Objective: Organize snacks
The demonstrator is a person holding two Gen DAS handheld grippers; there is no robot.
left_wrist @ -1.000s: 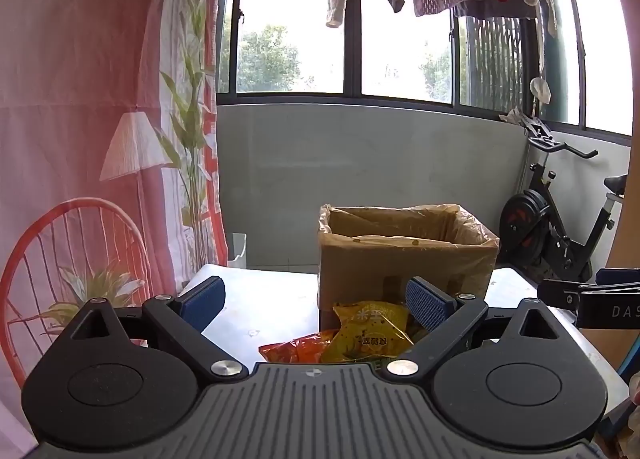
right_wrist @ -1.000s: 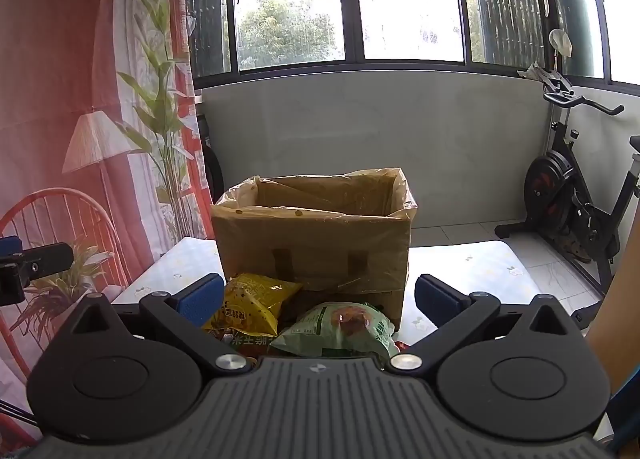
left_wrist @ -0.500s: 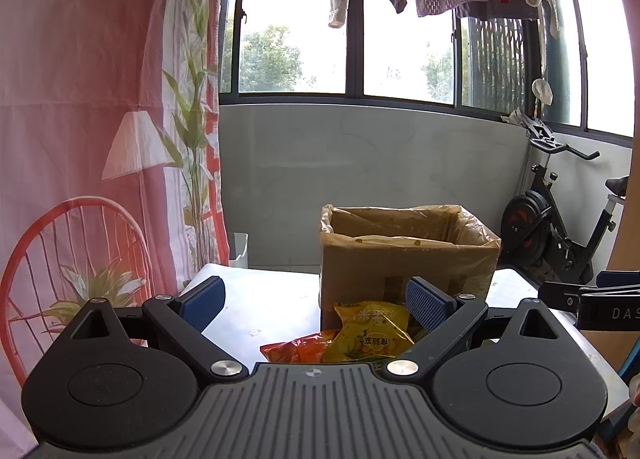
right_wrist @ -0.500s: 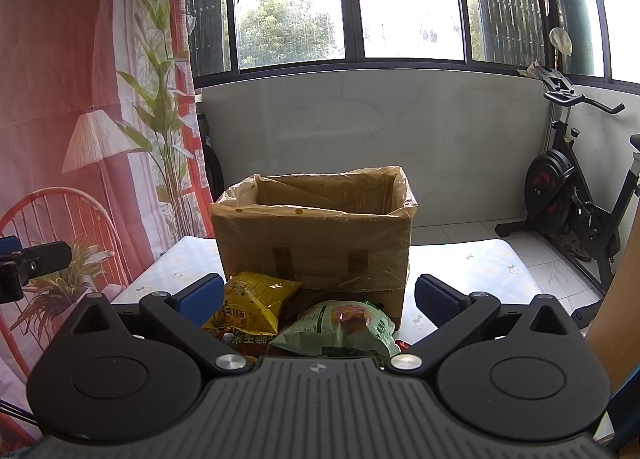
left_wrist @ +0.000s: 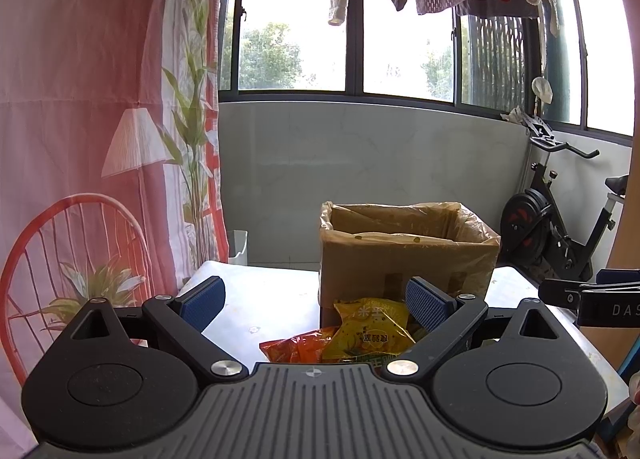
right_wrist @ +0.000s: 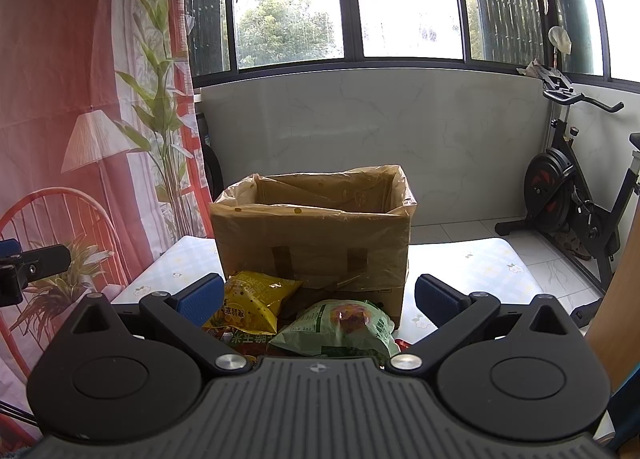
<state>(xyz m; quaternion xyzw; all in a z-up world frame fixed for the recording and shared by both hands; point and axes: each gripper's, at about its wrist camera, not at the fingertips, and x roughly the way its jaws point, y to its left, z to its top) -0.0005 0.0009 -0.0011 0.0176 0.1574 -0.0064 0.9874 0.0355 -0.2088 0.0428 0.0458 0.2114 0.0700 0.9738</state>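
While nothing on the table (right_wrist: 472, 259) had shifted over the last second and both views had only drifted a touch, the left gripper (left_wrist: 316, 301) and right gripper (right_wrist: 319, 297) were each spread wide and held nothing, so I judged the sorting not yet begun: every snack lay outside the box (right_wrist: 316, 235), none visibly in it. From the left, an orange bag (left_wrist: 298, 348) showed beside the yellow bag (left_wrist: 370, 329), which lay against the box front; only the right view showed the green bag (right_wrist: 340, 329) nearest its claw.
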